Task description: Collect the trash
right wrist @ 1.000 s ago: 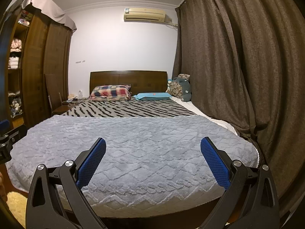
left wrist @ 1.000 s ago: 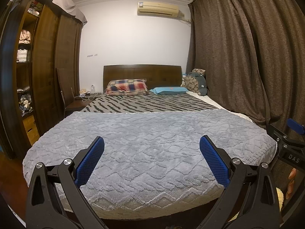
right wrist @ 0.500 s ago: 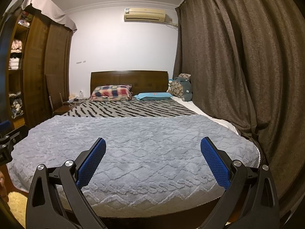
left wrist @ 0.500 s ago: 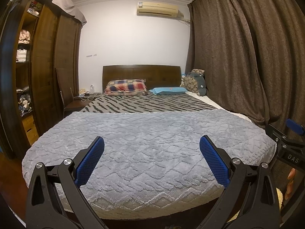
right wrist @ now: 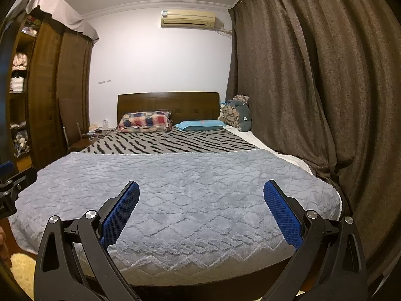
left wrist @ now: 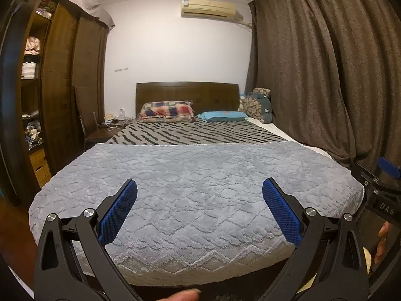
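Left wrist view: left gripper [left wrist: 199, 207] wide apart, empty, over grey textured bed blanket [left wrist: 195, 188]. Right gripper [right wrist: 201, 208] likewise spread, empty. No trash visible. Step: searching; next, likely scan the floor.

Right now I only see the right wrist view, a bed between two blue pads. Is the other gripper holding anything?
Observer: No. The left gripper is open, with only the grey blanket beyond its pads.
Operator: Who holds the right one?
Observer: A person. The left view shows the right hand curled under the right gripper.
Operator: Any marking on it?
Observer: Yes, the letters DAS on its black body.
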`<state>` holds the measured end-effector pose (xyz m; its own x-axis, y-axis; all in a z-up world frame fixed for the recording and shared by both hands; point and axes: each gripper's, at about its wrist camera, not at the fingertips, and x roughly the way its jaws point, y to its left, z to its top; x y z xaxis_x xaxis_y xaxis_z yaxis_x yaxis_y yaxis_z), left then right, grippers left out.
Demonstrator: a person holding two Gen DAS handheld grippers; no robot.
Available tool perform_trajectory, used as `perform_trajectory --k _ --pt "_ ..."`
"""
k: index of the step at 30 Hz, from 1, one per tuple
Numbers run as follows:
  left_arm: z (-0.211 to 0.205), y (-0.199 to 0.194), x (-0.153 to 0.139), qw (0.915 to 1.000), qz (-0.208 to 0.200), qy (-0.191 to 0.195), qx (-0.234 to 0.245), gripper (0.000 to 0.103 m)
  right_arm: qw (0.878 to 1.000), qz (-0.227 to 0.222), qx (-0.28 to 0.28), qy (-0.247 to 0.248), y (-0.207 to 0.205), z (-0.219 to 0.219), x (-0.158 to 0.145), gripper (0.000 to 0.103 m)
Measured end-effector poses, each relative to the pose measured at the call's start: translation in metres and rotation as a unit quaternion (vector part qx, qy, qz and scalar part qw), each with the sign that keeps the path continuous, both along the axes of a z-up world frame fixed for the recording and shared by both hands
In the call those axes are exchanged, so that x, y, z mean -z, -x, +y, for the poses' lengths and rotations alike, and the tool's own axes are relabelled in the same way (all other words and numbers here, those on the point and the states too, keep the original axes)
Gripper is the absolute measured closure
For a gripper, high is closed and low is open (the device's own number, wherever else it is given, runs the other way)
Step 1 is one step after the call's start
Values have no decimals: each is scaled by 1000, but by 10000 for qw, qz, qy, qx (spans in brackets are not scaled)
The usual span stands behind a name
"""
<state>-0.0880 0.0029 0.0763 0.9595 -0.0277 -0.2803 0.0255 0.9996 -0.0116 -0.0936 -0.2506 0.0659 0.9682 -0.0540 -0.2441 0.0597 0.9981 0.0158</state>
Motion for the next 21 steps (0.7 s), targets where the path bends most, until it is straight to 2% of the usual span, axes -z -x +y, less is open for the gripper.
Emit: perform_trajectory --k 6,15,21 --pt "1 2 1 9999 -70 -33 -113 8 10000 -3 3 -13 0 0 0 3" --pt "4 -2 1 9999 41 108 -42 8 10000 -13 -10 -5 1 1 2 3" --pt "5 -4 2 9998 74 45 -170 8 10000 -19 -22 -32 0 0 2 3"
